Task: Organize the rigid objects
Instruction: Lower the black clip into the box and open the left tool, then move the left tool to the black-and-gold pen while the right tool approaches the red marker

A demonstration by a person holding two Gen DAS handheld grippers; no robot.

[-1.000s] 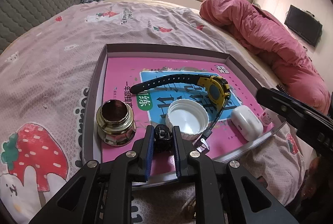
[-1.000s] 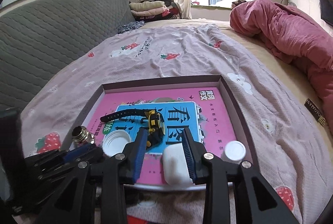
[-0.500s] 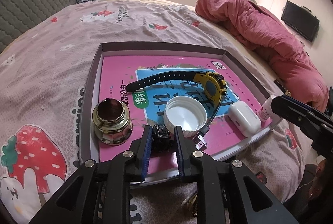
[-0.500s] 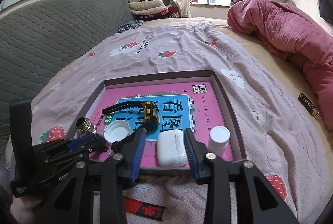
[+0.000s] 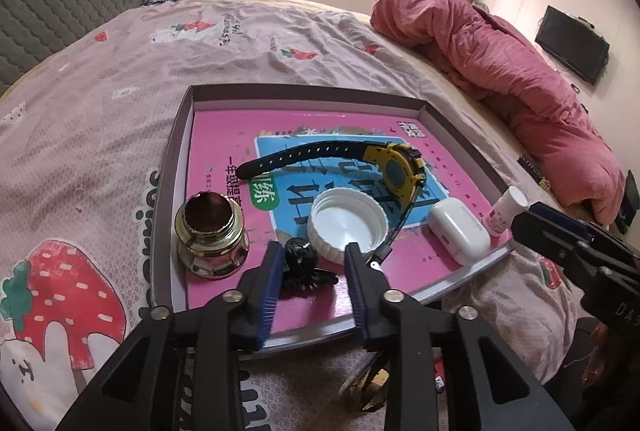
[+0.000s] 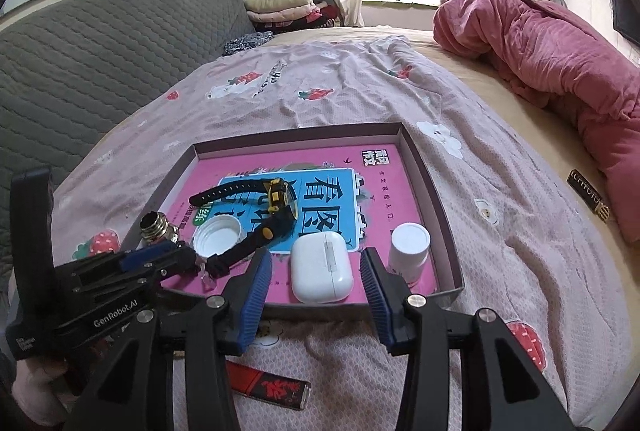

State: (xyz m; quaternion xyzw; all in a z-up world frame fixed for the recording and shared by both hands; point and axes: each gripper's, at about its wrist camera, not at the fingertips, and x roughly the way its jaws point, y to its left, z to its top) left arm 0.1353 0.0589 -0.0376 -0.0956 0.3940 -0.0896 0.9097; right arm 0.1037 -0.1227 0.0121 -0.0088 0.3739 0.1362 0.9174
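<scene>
A shallow tray (image 5: pixel 176 151) on the bed holds a pink book (image 5: pixel 224 135). On the book lie a yellow-and-black watch (image 5: pixel 394 167), an upturned white cap (image 5: pixel 346 219), a brass lamp socket (image 5: pixel 210 235), a white earbud case (image 5: pixel 458 227) and a small white bottle (image 5: pixel 506 207). My left gripper (image 5: pixel 314 247) is at the tray's near edge with its jaws opening. A black claw clip (image 5: pixel 300 263) rests on the book between them, free of the right pad. My right gripper (image 6: pixel 316 251) is open, and the earbud case (image 6: pixel 320 267) lies between its fingers, clear of both pads.
A flat red-and-black packet (image 6: pixel 268 387) lies on the bedsheet just in front of the tray. A heaped pink duvet (image 5: pixel 520 71) fills the right side of the bed. A grey quilted headboard (image 6: pixel 80 51) runs along the left. A black-and-gold item (image 6: pixel 588 193) lies on the sheet at right.
My left jaws have spread apart from the black clip, which now sits loose on the book. My right gripper has widened and drawn back a little from the earbud case.
</scene>
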